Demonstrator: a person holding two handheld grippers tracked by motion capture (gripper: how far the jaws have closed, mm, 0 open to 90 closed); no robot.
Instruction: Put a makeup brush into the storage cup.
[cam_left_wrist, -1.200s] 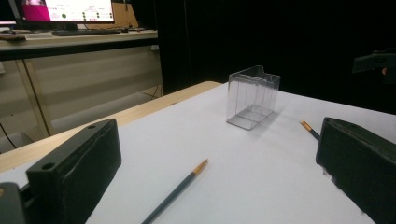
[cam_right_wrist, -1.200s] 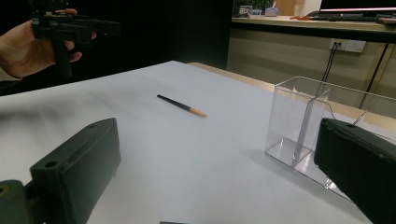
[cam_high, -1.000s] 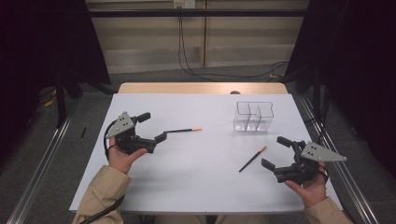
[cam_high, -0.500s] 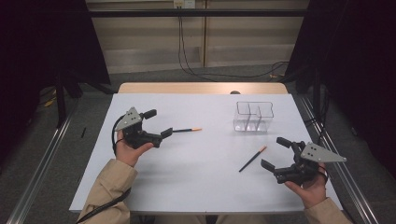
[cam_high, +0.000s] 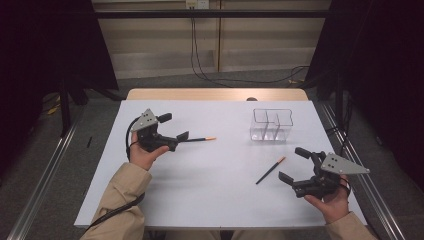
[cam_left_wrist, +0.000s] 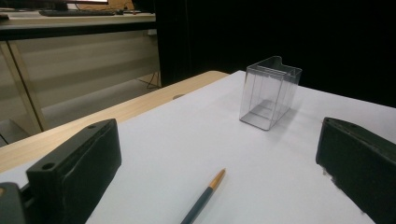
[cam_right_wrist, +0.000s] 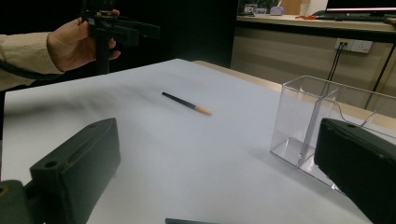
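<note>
Two pencils lie on a white table (cam_high: 220, 185), along with one clear plastic holder (cam_high: 270, 125) split into compartments; a person sits at the near edge with one gripper in each hand.

The first pencil (cam_high: 199, 139) lies left of the table's middle, its long axis running almost straight across from nine o'clock to three o'clock, orange tip toward three o'clock and the holder. Its dark rear end sits at the left gripper (cam_high: 172, 131), between or just under the jaws; from above I cannot tell whether they touch it. In the left gripper view the same pencil (cam_left_wrist: 204, 196) rises from the bottom edge between the two black jaws, pointing away toward the holder (cam_left_wrist: 269, 91), and both jaws stand clear of it. They are spread wide and grip nothing.

The second pencil (cam_high: 270, 170) lies toward the right, at about five o'clock from the table's middle, on a slant from seven o'clock up to one o'clock, orange tip at the one o'clock end. It is near the holder but apart from it.

The right gripper (cam_high: 294, 164) hovers just beside this second pencil, at its three o'clock side, jaws spread wide, gripping nothing and not touching it.
</note>
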